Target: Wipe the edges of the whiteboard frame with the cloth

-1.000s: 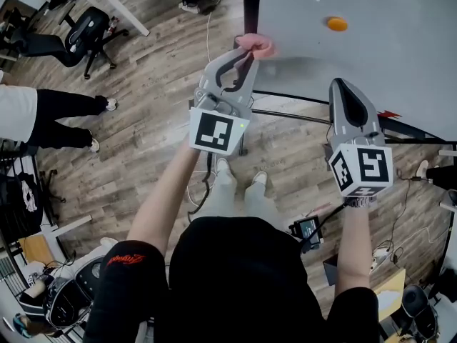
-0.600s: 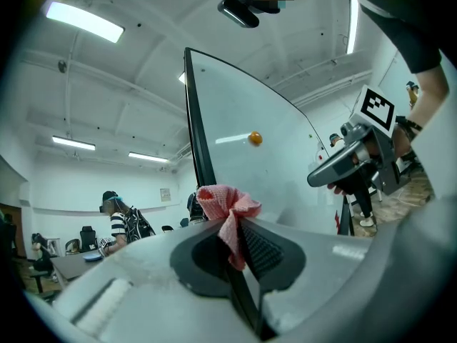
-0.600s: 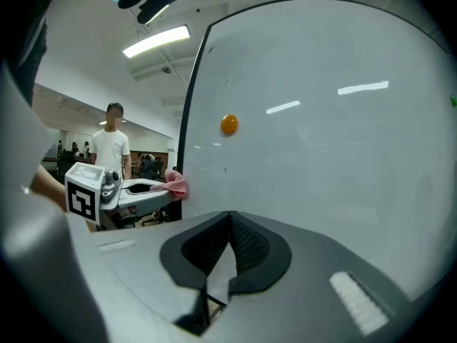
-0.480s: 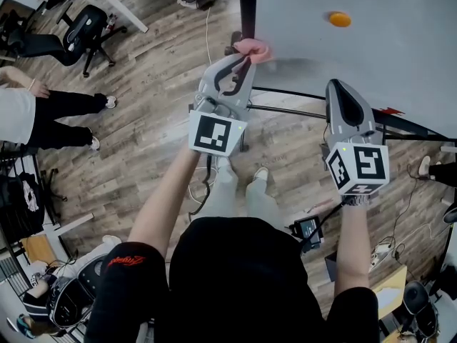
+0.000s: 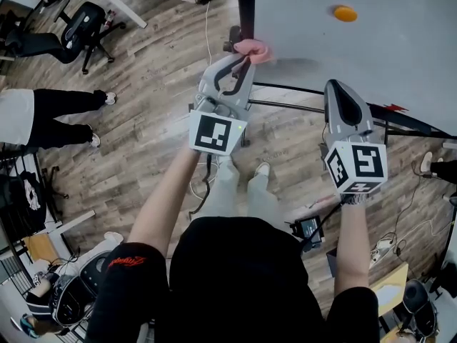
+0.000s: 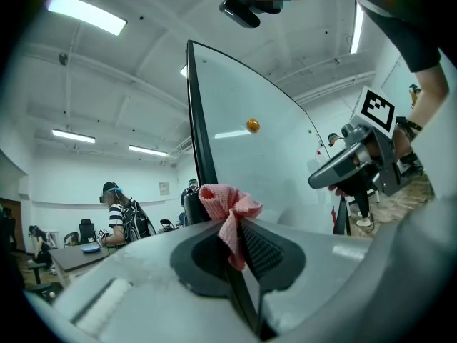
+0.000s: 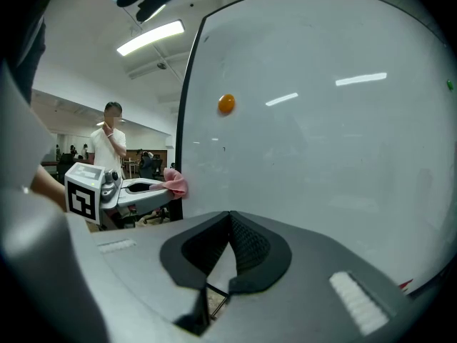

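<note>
Left hand-held gripper [image 6: 233,229] pinches one cloth [image 6: 227,203]; right hand-held gripper [image 7: 230,219] closed, empty.

Head view looks steeply down; both gripper views face the whiteboard [image 7: 321,156].

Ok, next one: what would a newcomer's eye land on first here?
The pink cloth, pinched in the shut left gripper, sits right at the dark frame of the whiteboard, top centre of the head view. Next comes the small orange dot high on the whiteboard. The right gripper hangs shut and empty near its lower edge.
</note>
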Demonstrator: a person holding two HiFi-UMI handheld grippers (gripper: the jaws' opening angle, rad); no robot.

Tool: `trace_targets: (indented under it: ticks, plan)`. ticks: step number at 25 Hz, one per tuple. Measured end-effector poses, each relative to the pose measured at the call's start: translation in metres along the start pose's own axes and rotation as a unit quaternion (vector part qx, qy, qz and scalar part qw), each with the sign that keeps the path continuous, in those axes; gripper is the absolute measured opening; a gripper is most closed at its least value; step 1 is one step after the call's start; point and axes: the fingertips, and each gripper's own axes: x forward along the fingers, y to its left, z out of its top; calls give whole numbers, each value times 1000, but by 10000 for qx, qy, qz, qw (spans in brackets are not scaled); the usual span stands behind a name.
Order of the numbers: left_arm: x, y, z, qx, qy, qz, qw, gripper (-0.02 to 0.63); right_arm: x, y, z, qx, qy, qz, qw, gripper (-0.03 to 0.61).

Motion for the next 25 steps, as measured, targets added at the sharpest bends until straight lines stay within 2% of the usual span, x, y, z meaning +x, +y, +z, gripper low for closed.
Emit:
trace_targets:
  ticks: [25]
  plan:
    - [1,-10,-50,-55,389,-83,9992,21,10,4,-36,147,297,62,9994,2]
